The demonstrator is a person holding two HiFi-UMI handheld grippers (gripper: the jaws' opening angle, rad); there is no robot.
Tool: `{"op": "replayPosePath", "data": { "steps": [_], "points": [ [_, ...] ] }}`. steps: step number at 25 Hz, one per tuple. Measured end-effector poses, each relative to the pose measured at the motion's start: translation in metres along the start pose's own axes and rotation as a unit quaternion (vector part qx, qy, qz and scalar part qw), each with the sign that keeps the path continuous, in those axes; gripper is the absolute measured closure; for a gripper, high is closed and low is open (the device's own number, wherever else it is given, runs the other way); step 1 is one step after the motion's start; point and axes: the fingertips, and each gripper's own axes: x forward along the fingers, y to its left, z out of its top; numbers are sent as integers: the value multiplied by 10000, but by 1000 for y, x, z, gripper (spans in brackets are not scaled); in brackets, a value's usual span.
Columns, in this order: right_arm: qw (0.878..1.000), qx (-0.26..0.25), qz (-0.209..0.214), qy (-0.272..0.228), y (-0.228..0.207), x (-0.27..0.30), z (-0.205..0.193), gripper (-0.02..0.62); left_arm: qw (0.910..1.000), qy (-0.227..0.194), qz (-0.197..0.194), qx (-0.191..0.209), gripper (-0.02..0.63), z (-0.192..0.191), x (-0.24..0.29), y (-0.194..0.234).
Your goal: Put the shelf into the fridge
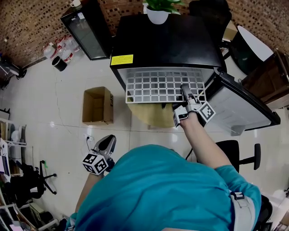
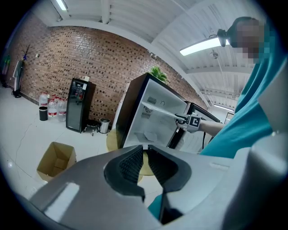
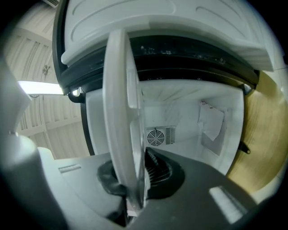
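Note:
A white wire shelf [image 1: 162,85] juts level out of the small black fridge [image 1: 162,40], whose door [image 1: 246,106] hangs open to the right. My right gripper [image 1: 186,92] is shut on the shelf's front edge near its right corner. In the right gripper view the shelf [image 3: 120,112] shows edge-on between the pads, with the white fridge interior [image 3: 180,121] and its fan grille behind. My left gripper [image 1: 108,142] hangs low at my left side, away from the fridge, jaws nearly together and holding nothing [image 2: 145,164].
An open cardboard box [image 1: 97,105] lies on the floor left of the fridge. A potted plant [image 1: 159,10] stands on the fridge top. A tall black cooler [image 1: 88,29] stands at the back left, an office chair [image 1: 235,151] at my right. A round yellowish mat [image 1: 151,115] lies under the fridge.

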Motion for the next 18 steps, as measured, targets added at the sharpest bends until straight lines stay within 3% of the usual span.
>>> {"op": "replayPosePath", "data": {
  "steps": [15,18],
  "points": [
    [9995,-89,234,-184,9,52,14,572,9999,45,76,-54,571,-5,0,9],
    [9995,-208,-44,-218,4,58,18,572,9999,48,88,-53,571,-5,-2,9]
  ]
}}
